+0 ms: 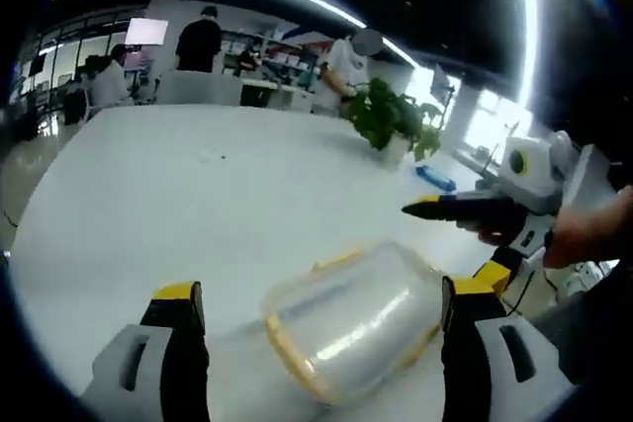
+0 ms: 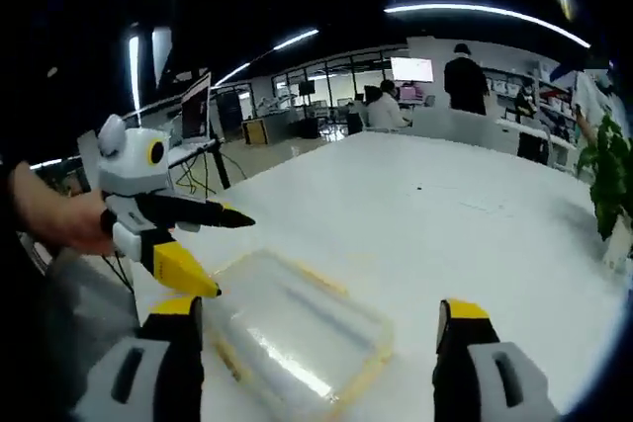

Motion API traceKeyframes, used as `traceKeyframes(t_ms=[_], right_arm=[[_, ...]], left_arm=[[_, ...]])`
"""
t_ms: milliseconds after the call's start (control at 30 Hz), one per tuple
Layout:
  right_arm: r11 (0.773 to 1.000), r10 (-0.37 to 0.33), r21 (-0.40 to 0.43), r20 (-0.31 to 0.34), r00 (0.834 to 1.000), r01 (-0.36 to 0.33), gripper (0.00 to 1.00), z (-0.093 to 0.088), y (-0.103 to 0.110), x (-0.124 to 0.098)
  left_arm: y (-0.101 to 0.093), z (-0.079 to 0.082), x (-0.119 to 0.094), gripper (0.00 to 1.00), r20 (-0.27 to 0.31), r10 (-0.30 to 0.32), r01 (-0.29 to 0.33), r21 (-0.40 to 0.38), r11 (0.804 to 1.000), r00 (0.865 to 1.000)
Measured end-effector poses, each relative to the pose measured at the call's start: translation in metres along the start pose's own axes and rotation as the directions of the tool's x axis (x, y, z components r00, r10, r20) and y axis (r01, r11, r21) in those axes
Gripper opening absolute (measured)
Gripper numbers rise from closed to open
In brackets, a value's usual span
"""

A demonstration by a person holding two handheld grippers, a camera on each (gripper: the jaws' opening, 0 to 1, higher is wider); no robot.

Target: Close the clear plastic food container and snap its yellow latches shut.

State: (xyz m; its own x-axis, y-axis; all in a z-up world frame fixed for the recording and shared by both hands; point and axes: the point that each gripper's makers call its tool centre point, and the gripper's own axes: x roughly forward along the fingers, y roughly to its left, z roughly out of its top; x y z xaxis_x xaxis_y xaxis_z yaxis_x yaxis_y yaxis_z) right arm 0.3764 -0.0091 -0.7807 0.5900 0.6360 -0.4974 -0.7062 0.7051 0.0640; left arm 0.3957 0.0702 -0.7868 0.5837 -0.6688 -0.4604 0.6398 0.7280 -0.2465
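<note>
Left gripper (image 1: pixel 321 308) wide open, container (image 1: pixel 351 318) lying btwn jaws, untouched
Right gripper (image 2: pixel 316 323) also wide, over same container on white table (image 1: pixel 198 195); potted plant (image 1: pixel 391 121) beyond (no legible writing).

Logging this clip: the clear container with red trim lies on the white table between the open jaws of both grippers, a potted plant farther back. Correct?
Not quite: the trim on the clear container is yellow, not red, as the left gripper view shows. The rest holds: it lies on the white table between the open jaws of the left gripper and right gripper, potted plant farther back.
</note>
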Motion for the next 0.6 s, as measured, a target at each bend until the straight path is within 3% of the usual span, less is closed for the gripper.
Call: traceKeyframes(t_ms=[100, 167, 200, 333, 433, 600], right_arm=[[0.994, 0.026, -0.104, -0.043, 0.999, -0.030, 1.00, -0.003, 0.004, -0.001], [0.995, 0.024, -0.095, -0.038, 0.999, -0.028, 1.00, -0.002, 0.002, 0.001], [0.996, 0.022, -0.088, -0.035, 0.999, -0.025, 1.00, -0.001, -0.001, 0.001], [0.992, -0.009, -0.126, -0.055, 0.998, 0.002, 1.00, -0.008, -0.008, 0.000], [0.987, -0.013, -0.160, -0.062, 0.998, 0.003, 1.00, -0.012, -0.007, -0.001], [0.990, 0.002, -0.139, -0.055, 0.998, -0.009, 1.00, -0.011, -0.006, -0.001]], left_arm=[[-0.005, -0.007, -0.001, 0.97, -0.067, -0.009, 0.019, 0.147, 0.989, 0.998], [-0.005, -0.014, -0.004, 0.96, -0.128, 0.012, 0.023, 0.273, 0.962, 0.992], [-0.007, -0.015, -0.005, 0.96, -0.136, 0.015, 0.026, 0.295, 0.955, 0.991], [-0.012, -0.013, -0.005, 0.98, -0.128, -0.001, 0.040, 0.301, 0.953, 0.992], [-0.016, -0.019, -0.003, 0.98, -0.159, -0.001, 0.059, 0.361, 0.931, 0.987], [-0.017, -0.018, -0.003, 0.95, -0.152, -0.013, 0.064, 0.332, 0.941, 0.988]])
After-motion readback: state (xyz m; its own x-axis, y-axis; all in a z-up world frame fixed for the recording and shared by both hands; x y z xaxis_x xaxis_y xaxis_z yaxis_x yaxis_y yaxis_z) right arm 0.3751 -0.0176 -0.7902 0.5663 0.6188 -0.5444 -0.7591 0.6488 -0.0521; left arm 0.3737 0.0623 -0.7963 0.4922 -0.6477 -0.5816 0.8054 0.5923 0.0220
